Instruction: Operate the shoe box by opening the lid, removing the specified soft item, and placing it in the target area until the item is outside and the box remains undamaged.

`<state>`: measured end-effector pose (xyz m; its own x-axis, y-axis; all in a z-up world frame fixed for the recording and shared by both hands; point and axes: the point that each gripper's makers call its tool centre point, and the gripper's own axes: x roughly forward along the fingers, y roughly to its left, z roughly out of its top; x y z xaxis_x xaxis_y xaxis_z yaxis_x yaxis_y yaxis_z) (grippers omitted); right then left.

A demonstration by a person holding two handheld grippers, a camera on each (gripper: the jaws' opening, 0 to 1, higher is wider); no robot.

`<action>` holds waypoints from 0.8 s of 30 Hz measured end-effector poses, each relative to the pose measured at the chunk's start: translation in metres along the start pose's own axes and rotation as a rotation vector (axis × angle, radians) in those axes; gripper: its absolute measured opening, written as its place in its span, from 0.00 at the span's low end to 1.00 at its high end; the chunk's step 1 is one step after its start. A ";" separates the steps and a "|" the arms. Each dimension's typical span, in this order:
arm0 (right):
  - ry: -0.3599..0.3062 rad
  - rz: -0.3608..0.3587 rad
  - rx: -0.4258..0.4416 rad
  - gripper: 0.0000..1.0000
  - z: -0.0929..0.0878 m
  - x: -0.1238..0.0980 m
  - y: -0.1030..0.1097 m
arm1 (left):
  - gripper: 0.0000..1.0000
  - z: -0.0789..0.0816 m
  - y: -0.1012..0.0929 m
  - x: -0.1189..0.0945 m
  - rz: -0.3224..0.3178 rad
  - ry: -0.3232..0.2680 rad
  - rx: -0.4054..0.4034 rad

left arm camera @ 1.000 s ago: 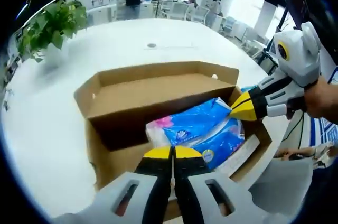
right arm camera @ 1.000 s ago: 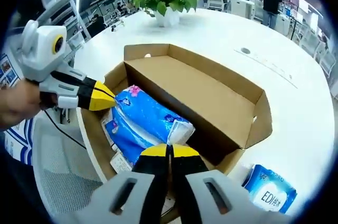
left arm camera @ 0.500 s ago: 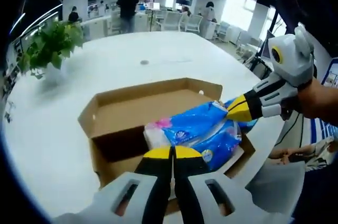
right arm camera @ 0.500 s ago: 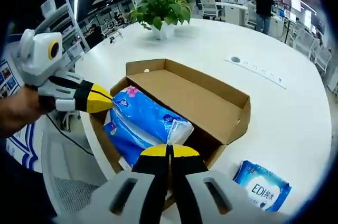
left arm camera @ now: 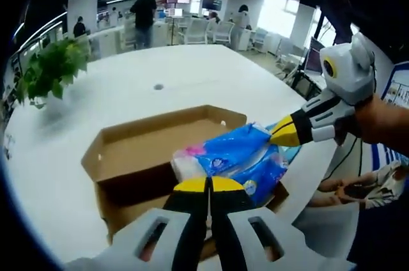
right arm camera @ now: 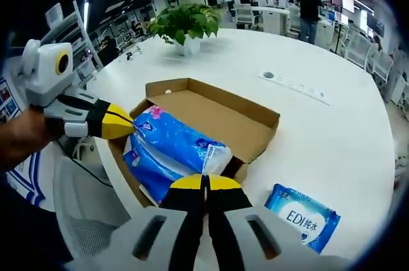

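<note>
An open brown cardboard shoe box (left arm camera: pixel 137 142) (right arm camera: pixel 220 110) lies on the white table (left arm camera: pixel 192 66) near its edge. A blue plastic pack of soft tissue (left arm camera: pixel 238 158) (right arm camera: pixel 171 151) hangs above the box's near side, held up at both ends. My left gripper (left arm camera: pixel 208 185) is shut on one end of the pack; in the right gripper view it (right arm camera: pixel 125 124) comes in from the left with its yellow tips pinching the pack's corner. My right gripper (right arm camera: pixel 206 181) is shut on the other end, and it (left arm camera: pixel 282 132) enters the left gripper view from the right.
A flat blue wipes pack (right arm camera: pixel 301 215) lies on the table beside the box. A potted green plant (left arm camera: pixel 50 69) (right arm camera: pixel 184 22) stands at the far side. A round port (left arm camera: pixel 158 86) (right arm camera: pixel 268 75) sits mid-table. A mesh chair (right arm camera: pixel 86 220) stands off the table edge; people stand far back.
Both grippers have risen with the tissue pack between them. The box has dropped lower and looks smaller, and the pack now hangs above the box instead of resting in it.
</note>
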<state>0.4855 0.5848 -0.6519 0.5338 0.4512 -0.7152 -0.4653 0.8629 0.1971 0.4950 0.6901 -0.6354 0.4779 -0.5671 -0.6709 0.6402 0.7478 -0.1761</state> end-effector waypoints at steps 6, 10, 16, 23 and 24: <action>-0.010 -0.022 0.010 0.00 -0.002 -0.013 -0.016 | 0.00 0.009 -0.015 0.008 -0.022 -0.002 0.018; -0.011 -0.039 0.020 0.00 -0.010 -0.021 -0.028 | 0.00 0.013 -0.028 0.016 -0.039 0.000 0.031; -0.010 -0.058 0.044 0.00 -0.020 -0.032 -0.045 | 0.00 0.015 -0.047 0.027 -0.065 0.010 0.045; -0.010 -0.078 0.060 0.00 -0.031 -0.042 -0.061 | 0.00 0.018 -0.066 0.040 -0.091 0.022 0.061; -0.010 -0.081 0.063 0.00 -0.032 -0.043 -0.063 | 0.00 0.018 -0.068 0.042 -0.096 0.025 0.064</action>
<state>0.4692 0.5038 -0.6549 0.5754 0.3810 -0.7237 -0.3750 0.9093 0.1805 0.4825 0.6091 -0.6383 0.3983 -0.6253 -0.6711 0.7197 0.6666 -0.1941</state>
